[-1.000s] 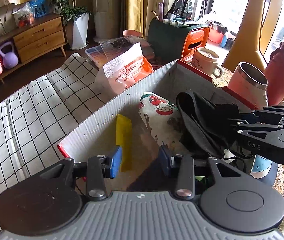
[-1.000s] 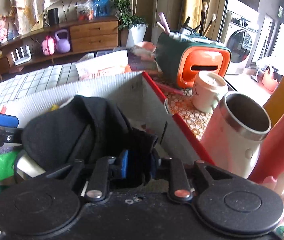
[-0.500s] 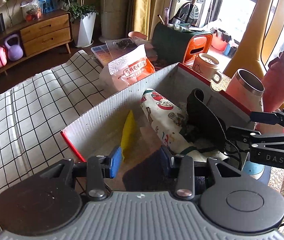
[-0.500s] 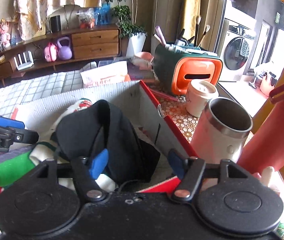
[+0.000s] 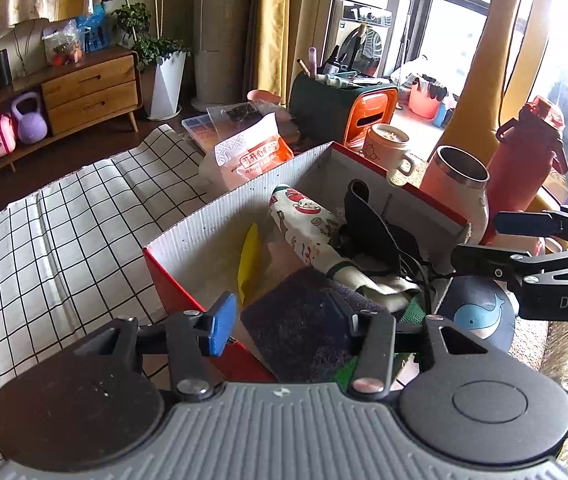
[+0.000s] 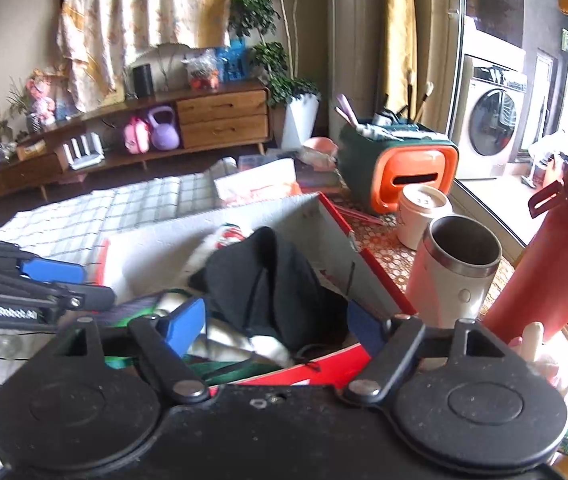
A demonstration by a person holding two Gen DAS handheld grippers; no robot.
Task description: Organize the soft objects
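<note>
A red cardboard box (image 5: 188, 232) with white inner walls holds a printed cloth roll (image 5: 304, 220), a black cloth (image 5: 372, 232) and a yellow piece (image 5: 250, 256). At its near end lies a dark fuzzy towel (image 5: 300, 320), between the opening jaws of my left gripper (image 5: 282, 316); the left blue pad stands clear of it. My right gripper (image 6: 276, 326) hangs over the box's (image 6: 324, 232) near corner, its jaws opening with nothing pressed between them. The black cloth (image 6: 268, 280) rests in the box just beyond its fingertips. From the left wrist view the right gripper (image 5: 524, 248) shows at the right.
Right of the box stand a steel-rimmed tumbler (image 5: 460, 184), a red bottle (image 5: 524, 168) and a white mug (image 5: 388, 148). Behind it are a snack bag (image 5: 252, 156) and a green-orange organiser (image 5: 348, 108). A checked cloth (image 5: 44, 240) covers the left; a whale coaster (image 5: 476, 312) lies near right.
My right gripper has let go of the black cloth, spread wide and pulled back upward; the cloth settled into the box. My left gripper backed away and its jaws widened.
</note>
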